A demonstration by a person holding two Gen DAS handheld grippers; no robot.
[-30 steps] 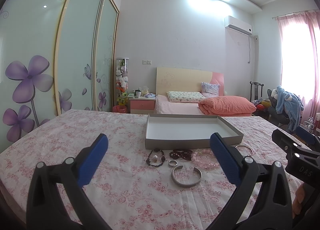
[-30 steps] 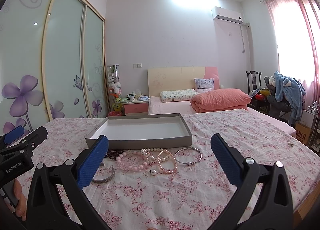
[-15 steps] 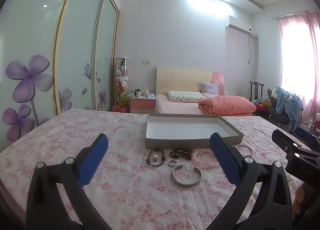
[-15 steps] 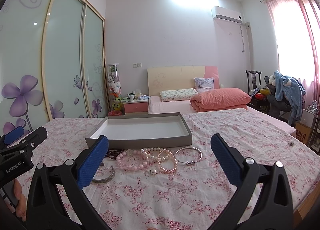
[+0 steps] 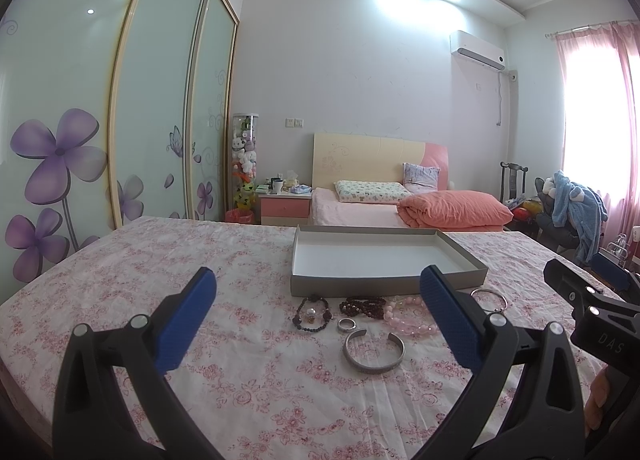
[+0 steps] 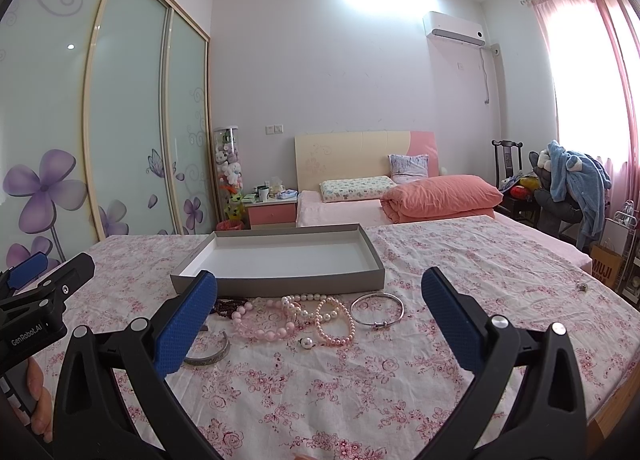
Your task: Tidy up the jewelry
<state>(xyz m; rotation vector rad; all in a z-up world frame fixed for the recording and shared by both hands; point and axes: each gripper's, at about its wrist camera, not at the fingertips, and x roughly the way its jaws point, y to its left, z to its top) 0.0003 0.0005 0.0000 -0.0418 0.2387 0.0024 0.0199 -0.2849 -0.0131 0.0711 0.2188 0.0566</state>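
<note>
A wide worktop draped in a white cloth printed with small pink flowers fills the foreground of a bedroom. Near its far middle a shallow rectangular grey cardboard tray with a white, bare floor is set. Just in front of the tray's near wall the jewelry is laid in a loose row on the cloth, none of it inside the tray. From larger to smaller, these are seen: a pink bead bracelet, a coiled strand of pale pearls, a thin closed silver bangle, an open silver cuff, a dark bead bracelet with a pale pendant, a bunch of dark red beads, a small silver ring and one loose pearl. The left gripper and the right gripper are both held low above the cloth, blue-padded fingers spread wide, nothing between them. The first pickup appears not yet begun. For a clean start, an outlying piece such as the bangle or cuff would best be approached from above and pinched across its band, since the pearls and pink beads touch and could be dragged together.
</note>
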